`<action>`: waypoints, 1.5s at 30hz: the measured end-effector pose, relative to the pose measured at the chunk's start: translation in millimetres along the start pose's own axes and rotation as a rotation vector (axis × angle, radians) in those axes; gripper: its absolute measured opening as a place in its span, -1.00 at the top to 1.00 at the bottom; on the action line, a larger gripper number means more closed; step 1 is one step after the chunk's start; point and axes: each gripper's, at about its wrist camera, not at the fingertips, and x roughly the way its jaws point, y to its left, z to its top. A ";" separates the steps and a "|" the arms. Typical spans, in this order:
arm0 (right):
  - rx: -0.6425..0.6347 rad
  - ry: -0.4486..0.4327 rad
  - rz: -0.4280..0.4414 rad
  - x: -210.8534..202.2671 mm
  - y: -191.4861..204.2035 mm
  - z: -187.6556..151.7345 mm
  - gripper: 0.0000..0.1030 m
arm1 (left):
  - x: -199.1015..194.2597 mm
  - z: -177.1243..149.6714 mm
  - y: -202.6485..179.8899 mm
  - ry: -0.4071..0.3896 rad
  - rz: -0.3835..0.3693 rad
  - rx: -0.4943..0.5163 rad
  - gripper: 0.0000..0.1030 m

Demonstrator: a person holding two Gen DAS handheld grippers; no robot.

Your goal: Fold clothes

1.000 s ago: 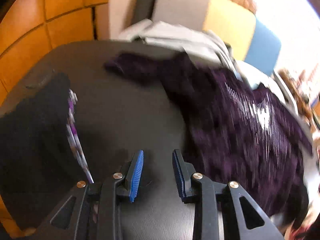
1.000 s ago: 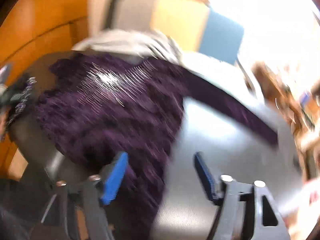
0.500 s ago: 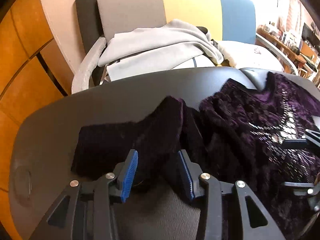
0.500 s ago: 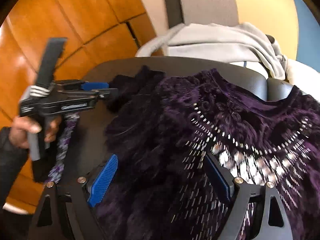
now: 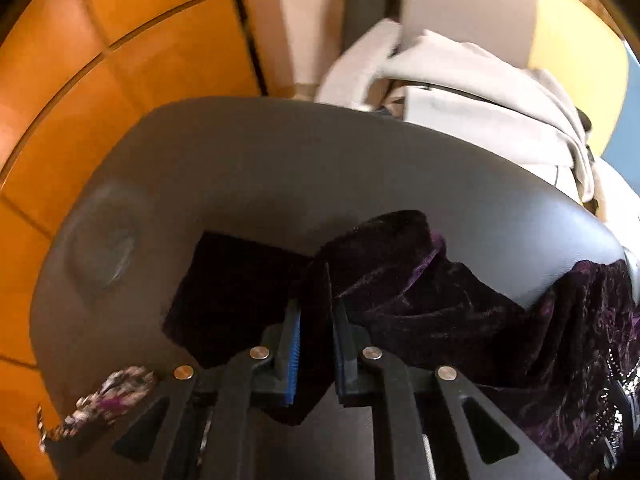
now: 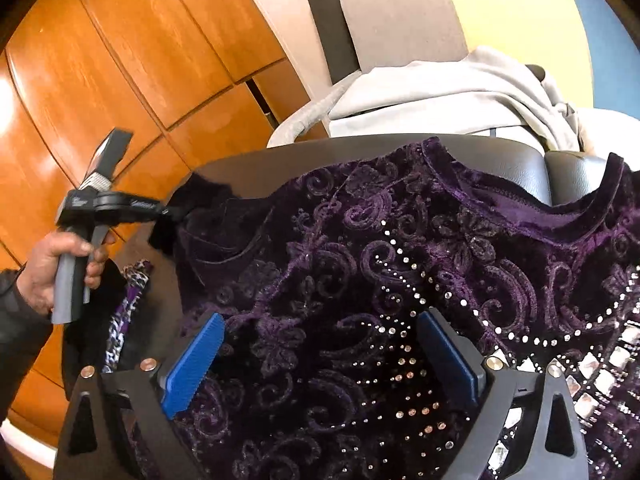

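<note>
Purple velvet top [image 6: 400,264] lies spread on the dark table [image 5: 280,184], filling the lower right of the right view. Left gripper [image 5: 316,344] is closing, pinching its sleeve [image 5: 320,320] at lower centre. Right gripper [image 6: 320,356] is opening over the beaded front, grasping nothing.

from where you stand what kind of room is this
Probably an office or waiting lounge, not a laundry room: wooden wall panels, a padded chair with grey, yellow and blue cushions, and a dark table holding the purple velvet top.

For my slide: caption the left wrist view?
Left gripper closing on a dark purple velvet sleeve over the grey table.
</note>
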 end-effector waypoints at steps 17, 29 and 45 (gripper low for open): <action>-0.009 0.000 0.014 6.9 6.7 -1.5 -1.00 | 1.4 -3.0 132.7 0.147 -0.062 -0.211 0.26; -0.008 0.002 0.025 7.5 4.3 -1.4 -1.00 | 57.3 11.0 100.4 0.238 -0.012 -0.076 0.79; -0.038 0.018 -0.003 11.4 10.5 -0.6 -1.00 | -71.7 -30.6 197.8 -0.022 0.152 -0.466 0.74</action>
